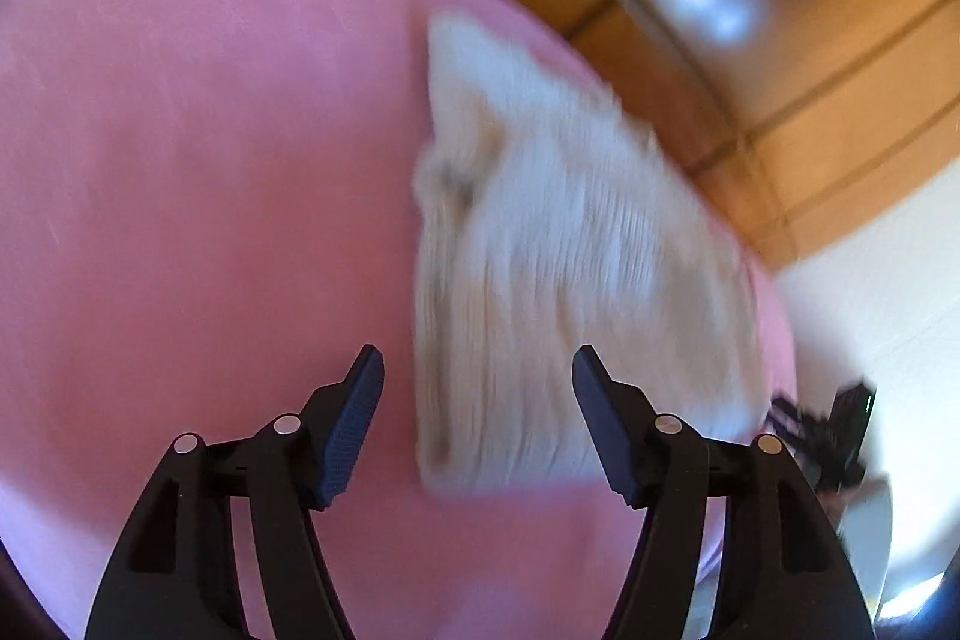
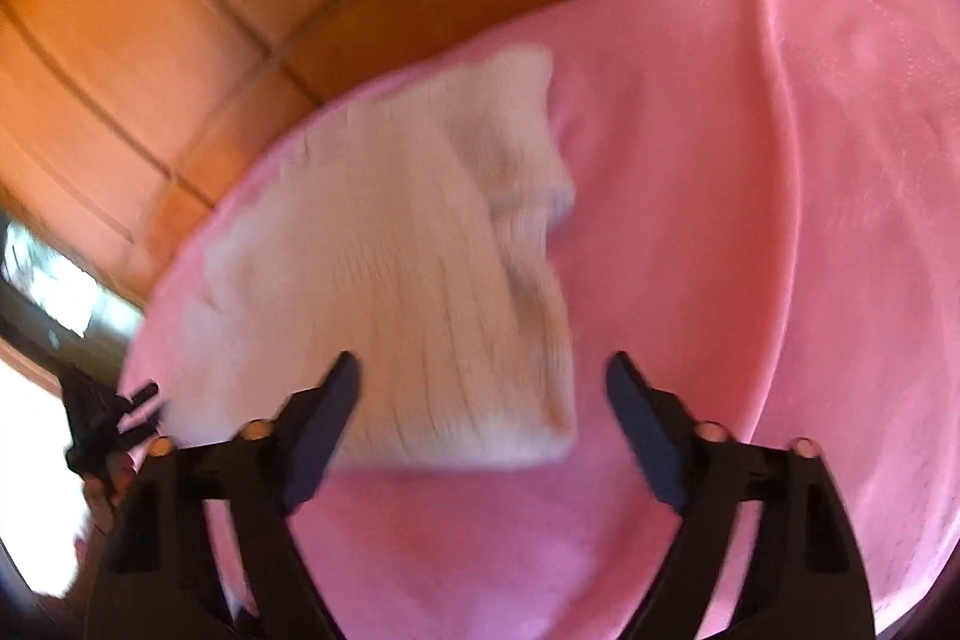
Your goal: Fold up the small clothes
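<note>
Cream ribbed knit garment (image 1: 558,268) lies folded on a pink cloth (image 1: 198,148) that covers the work surface; both views are motion-blurred, so fine detail is not readable. Left wrist view: left gripper (image 1: 478,421) has its jaws spread wide, nothing between them, hovering over the near edge of the garment. The garment's long axis runs from just ahead of the fingertips away toward the far edge of the cloth, leaning slightly left, with the knit ribs following that axis; the narrower end points away. Orange-brown floor tiles (image 1: 828,100) show beyond the cloth edge. The other gripper appears at the right margin as a dark blurred shape (image 1: 840,430). Right wrist view: right gripper (image 2: 483,436) also stands wide, empty, above the near edge of the garment (image 2: 408,280), which lies left of centre, close to the cloth's (image 2: 750,220) left edge, with its long axis running away from the camera and tilting right.
</note>
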`<action>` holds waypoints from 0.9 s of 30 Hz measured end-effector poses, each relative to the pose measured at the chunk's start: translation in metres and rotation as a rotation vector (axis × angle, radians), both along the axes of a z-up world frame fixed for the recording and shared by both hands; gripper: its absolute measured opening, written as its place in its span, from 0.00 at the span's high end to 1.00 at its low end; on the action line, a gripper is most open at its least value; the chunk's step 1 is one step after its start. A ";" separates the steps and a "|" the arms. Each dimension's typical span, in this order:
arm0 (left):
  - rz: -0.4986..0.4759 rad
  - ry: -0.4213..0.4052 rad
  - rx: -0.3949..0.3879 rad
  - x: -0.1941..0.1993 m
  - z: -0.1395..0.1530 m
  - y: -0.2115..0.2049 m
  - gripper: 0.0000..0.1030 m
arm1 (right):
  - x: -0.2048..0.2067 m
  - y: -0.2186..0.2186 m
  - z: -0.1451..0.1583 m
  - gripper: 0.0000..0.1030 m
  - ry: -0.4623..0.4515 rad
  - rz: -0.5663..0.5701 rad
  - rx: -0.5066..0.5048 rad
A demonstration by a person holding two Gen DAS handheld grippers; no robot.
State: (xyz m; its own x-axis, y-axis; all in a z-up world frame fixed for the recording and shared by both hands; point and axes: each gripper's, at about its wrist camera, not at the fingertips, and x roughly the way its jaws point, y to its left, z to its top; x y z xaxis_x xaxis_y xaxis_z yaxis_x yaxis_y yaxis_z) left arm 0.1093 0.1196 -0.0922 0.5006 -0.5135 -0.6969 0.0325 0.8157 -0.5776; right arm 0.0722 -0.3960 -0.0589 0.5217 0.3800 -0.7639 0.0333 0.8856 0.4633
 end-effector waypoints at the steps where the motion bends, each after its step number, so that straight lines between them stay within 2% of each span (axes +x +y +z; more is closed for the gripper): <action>1: -0.022 0.003 0.021 -0.003 -0.004 -0.007 0.40 | 0.001 0.006 -0.006 0.41 0.010 0.005 -0.021; 3: -0.044 -0.034 0.110 -0.007 -0.002 -0.022 0.57 | -0.001 0.014 -0.014 0.48 0.007 -0.010 -0.054; 4: -0.052 -0.026 0.132 -0.005 -0.003 -0.028 0.74 | -0.001 0.015 -0.016 0.59 0.005 -0.018 -0.057; 5: -0.039 -0.017 0.146 -0.003 -0.003 -0.030 0.84 | -0.001 0.015 -0.016 0.69 0.011 -0.024 -0.044; 6: -0.039 -0.023 0.148 0.000 -0.003 -0.032 0.87 | -0.003 0.015 -0.014 0.79 0.013 -0.023 -0.022; 7: -0.044 -0.034 0.163 -0.001 -0.001 -0.033 0.89 | -0.007 0.018 -0.007 0.81 -0.001 -0.022 -0.033; 10: -0.055 -0.048 0.191 -0.014 0.007 -0.034 0.90 | -0.019 0.027 0.009 0.83 -0.049 -0.007 -0.031; 16: -0.038 -0.034 0.146 -0.048 0.011 -0.007 0.92 | -0.060 0.017 0.030 0.85 -0.091 -0.041 0.041; 22: -0.054 0.016 0.127 -0.112 0.011 0.012 0.92 | -0.114 0.019 0.021 0.85 -0.009 -0.015 0.040; 26: -0.034 0.036 0.218 -0.133 0.012 0.017 0.92 | -0.123 0.022 0.012 0.83 0.040 -0.003 0.004; 27: -0.005 0.019 0.234 -0.133 0.016 0.021 0.89 | -0.120 0.023 0.015 0.79 0.036 -0.002 -0.020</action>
State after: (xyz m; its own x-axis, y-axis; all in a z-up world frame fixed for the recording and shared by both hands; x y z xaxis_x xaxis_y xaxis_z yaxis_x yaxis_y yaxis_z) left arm -0.0232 0.1402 -0.0762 0.4844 -0.3390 -0.8065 0.0278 0.9274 -0.3731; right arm -0.0481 -0.3730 -0.0444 0.4941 0.3636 -0.7897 0.0516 0.8945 0.4441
